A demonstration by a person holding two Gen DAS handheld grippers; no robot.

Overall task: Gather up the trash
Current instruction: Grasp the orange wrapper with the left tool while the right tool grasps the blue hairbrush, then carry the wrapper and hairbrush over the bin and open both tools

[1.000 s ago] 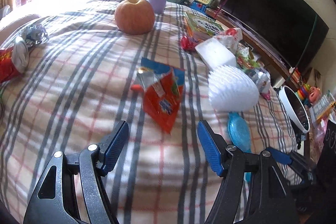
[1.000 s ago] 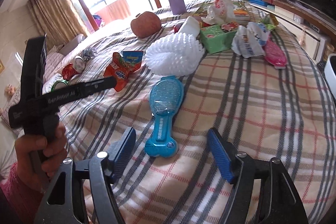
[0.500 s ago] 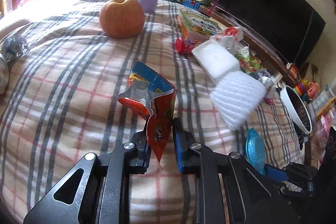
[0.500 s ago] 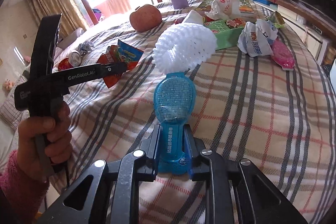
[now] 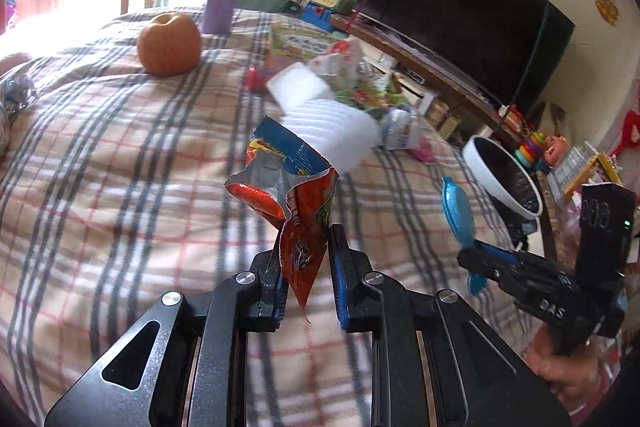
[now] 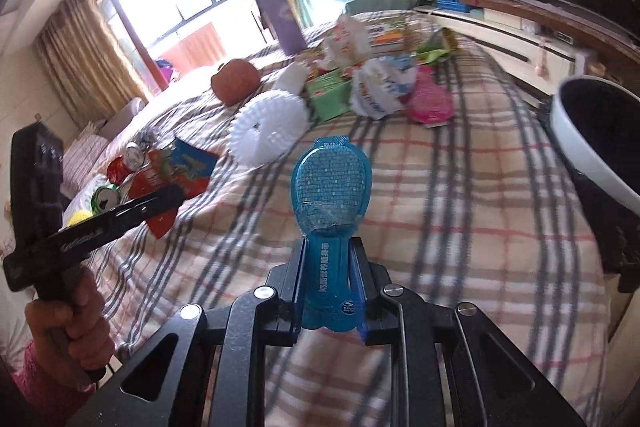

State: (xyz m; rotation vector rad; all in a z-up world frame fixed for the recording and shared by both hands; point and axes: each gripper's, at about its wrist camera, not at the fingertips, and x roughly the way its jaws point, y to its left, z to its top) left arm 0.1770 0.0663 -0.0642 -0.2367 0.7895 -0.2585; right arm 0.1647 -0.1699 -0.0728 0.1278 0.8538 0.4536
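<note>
Left wrist: orange snack wrapper [image 5: 300,223] pinched in the left gripper [image 5: 306,267], jaws closed on its lower end, lifted off the plaid blanket [image 5: 120,187]. Right gripper [image 6: 328,283] is clamped on the blue plastic packet [image 6: 330,195], also airborne; white-rimmed bin [image 6: 580,131] beside the bed.

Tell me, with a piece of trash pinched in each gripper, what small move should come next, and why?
Probably carry both toward the white bin at the bed's right edge. The left gripper is shut on the torn orange snack wrapper, the right gripper on the blue plastic package, and both pieces hang clear of the plaid blanket, so nothing is left to lift.
</note>
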